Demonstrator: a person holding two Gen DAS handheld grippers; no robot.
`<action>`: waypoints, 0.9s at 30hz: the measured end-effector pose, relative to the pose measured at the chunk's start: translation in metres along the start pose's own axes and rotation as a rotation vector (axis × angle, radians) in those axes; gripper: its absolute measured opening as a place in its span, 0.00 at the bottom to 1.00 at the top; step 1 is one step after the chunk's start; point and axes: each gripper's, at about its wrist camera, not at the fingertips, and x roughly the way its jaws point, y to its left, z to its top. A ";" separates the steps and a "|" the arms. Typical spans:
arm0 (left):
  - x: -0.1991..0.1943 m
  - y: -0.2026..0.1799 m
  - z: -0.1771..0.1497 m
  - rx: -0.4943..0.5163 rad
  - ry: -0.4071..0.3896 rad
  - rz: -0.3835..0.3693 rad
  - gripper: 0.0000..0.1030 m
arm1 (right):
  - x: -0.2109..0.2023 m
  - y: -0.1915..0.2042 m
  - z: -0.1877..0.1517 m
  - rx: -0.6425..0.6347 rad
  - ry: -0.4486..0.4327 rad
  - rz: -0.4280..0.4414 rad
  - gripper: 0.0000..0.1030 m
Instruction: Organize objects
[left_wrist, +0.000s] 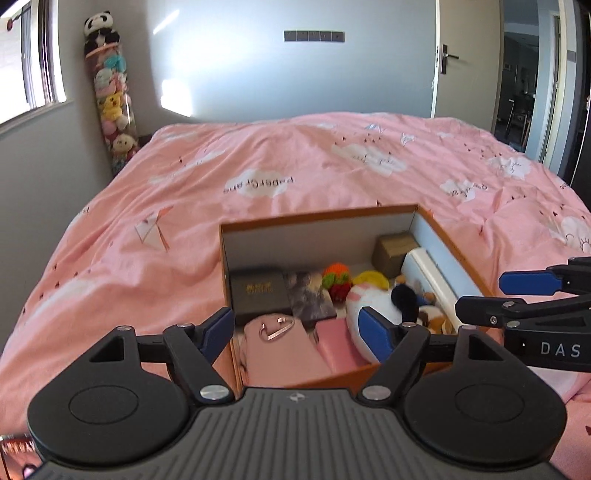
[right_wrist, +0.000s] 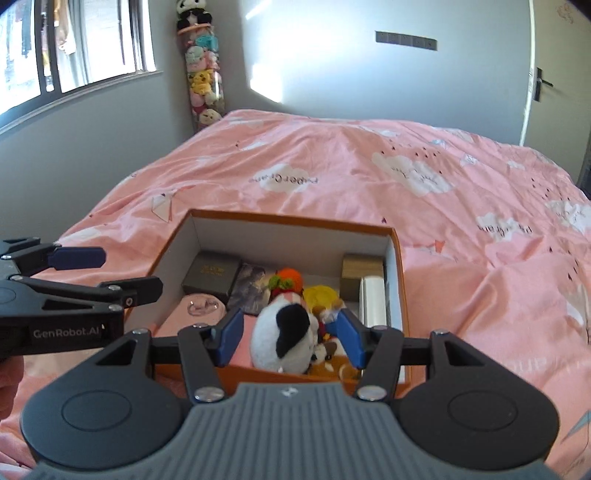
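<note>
An orange cardboard box (left_wrist: 317, 216) (right_wrist: 288, 218) stands open on the pink bedcover. Inside lie a white and black plush toy (left_wrist: 365, 299) (right_wrist: 284, 332), a dark box with gold lettering (left_wrist: 258, 295) (right_wrist: 210, 275), a photo card (left_wrist: 308, 295), a knitted orange and red toy (left_wrist: 336, 277) (right_wrist: 286, 280), a tan box (left_wrist: 393, 247), a long white box (left_wrist: 432, 273) and a pink pouch (left_wrist: 273, 343). My left gripper (left_wrist: 295, 317) (right_wrist: 131, 271) hovers over the box's near left part, open wide and empty. My right gripper (right_wrist: 290, 325) (left_wrist: 482, 294) hangs over the near right corner above the plush, jaws apart, holding nothing.
The pink bedcover (left_wrist: 258, 166) (right_wrist: 369, 177) with white cloud prints spreads all around the box. A tall clear tube of plush toys (left_wrist: 110, 92) (right_wrist: 203, 74) stands in the far left corner by the window. A door (left_wrist: 447, 59) is ajar at the back right.
</note>
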 end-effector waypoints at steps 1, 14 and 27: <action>0.001 0.000 -0.002 -0.004 0.012 0.001 0.87 | 0.001 0.000 -0.004 0.011 0.010 0.005 0.56; 0.022 -0.005 -0.025 -0.063 0.122 0.018 0.87 | 0.026 0.002 -0.030 0.006 0.079 -0.012 0.56; 0.023 -0.005 -0.029 -0.064 0.146 0.031 0.87 | 0.033 0.004 -0.035 -0.007 0.105 -0.019 0.57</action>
